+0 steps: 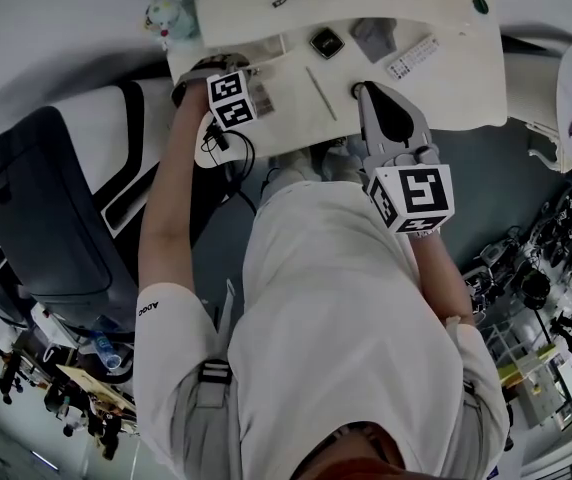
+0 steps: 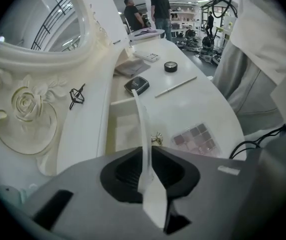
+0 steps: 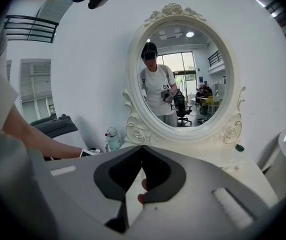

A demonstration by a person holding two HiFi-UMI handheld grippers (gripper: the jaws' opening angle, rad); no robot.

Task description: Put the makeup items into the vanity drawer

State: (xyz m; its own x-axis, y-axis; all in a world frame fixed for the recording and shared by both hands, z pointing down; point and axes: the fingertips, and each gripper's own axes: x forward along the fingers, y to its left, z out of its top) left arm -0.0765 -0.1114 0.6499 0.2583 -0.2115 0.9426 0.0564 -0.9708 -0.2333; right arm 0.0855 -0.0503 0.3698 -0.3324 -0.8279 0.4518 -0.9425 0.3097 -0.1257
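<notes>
Item: thin white translucent strip [image 2: 140, 121], long, flat, slightly bowed. Location: pinched between the narrowly parted jaws of the left gripper [image 2: 145, 153], its far end over the open vanity drawer [image 2: 123, 134]. Right gripper [image 3: 142, 150]: jaws together. On the vanity top [image 2: 198, 104]: eyeshadow palette [image 2: 197, 139] beside the drawer, black compact [image 2: 137, 85], round black pot [image 2: 170, 66].

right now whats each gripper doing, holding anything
Left gripper: closed on a thin white strip.
Right gripper: closed, tips together, nothing held.
</notes>
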